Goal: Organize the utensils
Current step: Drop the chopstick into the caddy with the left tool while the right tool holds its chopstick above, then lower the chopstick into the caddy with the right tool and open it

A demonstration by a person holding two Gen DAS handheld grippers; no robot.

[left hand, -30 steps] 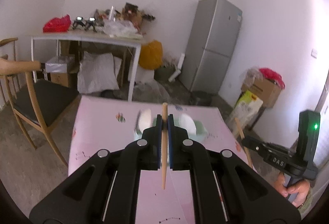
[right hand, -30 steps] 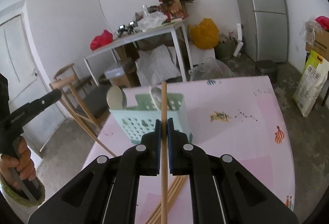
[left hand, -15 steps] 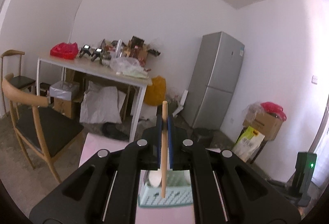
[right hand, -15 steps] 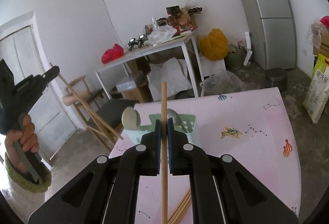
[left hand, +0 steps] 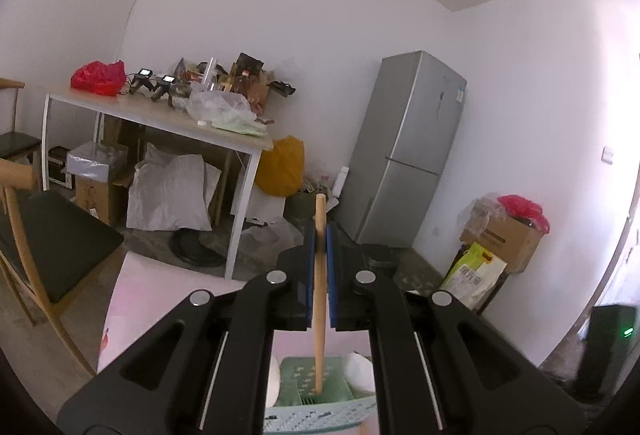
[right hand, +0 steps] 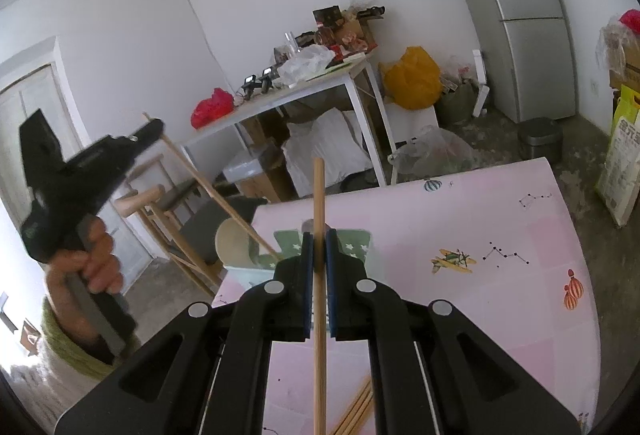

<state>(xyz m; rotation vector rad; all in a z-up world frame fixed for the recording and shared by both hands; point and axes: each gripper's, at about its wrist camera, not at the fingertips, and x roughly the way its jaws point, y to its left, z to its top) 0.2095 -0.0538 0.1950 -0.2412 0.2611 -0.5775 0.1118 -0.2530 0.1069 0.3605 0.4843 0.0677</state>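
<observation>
Spoons already stand in the green caddy [left hand: 316, 391]; the left gripper [left hand: 319, 255] clenches a chopstick [left hand: 319, 299] above it, unreleased; the right gripper [right hand: 319, 255] clenches another chopstick [right hand: 319, 315]; loose chopsticks [right hand: 356, 411] remain on the pink table [right hand: 480, 275].

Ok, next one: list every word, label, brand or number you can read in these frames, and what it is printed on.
Nothing reads with certainty.
Yellow-green sack: large characters, cut off at the frame edge, not legible.
Fridge: blue sticker near its top, too small to read.
Cardboard box: dark print, blurred.
Left gripper body: pale lettering, smeared by motion.
Pink tabletop: only pictures, a plane, balloons, star patterns, no words.
</observation>
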